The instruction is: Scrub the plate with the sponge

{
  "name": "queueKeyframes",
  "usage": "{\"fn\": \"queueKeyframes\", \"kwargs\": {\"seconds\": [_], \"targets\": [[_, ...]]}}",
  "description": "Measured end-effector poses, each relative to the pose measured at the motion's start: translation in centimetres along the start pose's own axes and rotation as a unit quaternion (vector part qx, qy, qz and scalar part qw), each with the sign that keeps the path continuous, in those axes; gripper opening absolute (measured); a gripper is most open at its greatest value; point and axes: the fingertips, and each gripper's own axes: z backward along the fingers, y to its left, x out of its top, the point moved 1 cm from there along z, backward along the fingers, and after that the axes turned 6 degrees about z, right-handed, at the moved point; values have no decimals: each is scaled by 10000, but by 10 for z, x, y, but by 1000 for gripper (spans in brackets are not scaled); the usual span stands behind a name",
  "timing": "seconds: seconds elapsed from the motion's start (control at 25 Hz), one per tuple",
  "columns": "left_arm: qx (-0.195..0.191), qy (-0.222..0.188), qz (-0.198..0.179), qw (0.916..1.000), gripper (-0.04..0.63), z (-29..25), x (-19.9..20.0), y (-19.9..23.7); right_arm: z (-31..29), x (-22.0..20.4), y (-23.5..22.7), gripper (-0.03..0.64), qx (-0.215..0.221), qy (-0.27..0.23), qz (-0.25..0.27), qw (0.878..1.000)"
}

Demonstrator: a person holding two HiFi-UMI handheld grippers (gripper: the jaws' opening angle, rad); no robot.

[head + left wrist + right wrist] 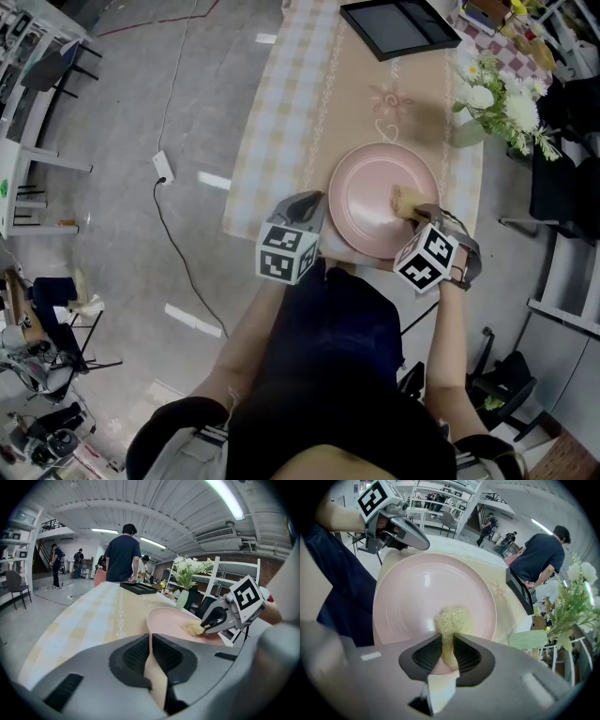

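Note:
A round pink plate (380, 197) lies on the table's near end. My left gripper (314, 208) is shut on the plate's near-left rim (151, 632), which runs edge-on between the jaws. My right gripper (419, 212) is shut on a small yellow sponge (405, 199), and the sponge (452, 620) rests on the plate (417, 597) inside its right part. In the left gripper view the sponge (193, 629) sits on the plate's surface at the tip of the right gripper (205, 627).
A beige checked tablecloth (291, 112) covers the long table. A black tray (398, 24) lies at the far end. A vase of white flowers (492, 105) stands at the right edge, close to the plate. People stand beyond the table (123, 552). A cable (164, 173) runs over the floor at left.

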Motion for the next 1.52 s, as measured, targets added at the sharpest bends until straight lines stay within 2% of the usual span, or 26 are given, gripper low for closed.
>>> {"fn": "queueKeyframes", "kwargs": {"seconds": [1.08,1.52], "targets": [[-97,-135,-89,9998,26,1,11,-5,28,3,40,75,462,-157,-65,9988],[-95,-264,-69,9996,26,10,22,-9,54,11,60,64,1117,-817,-416,9895]]}}
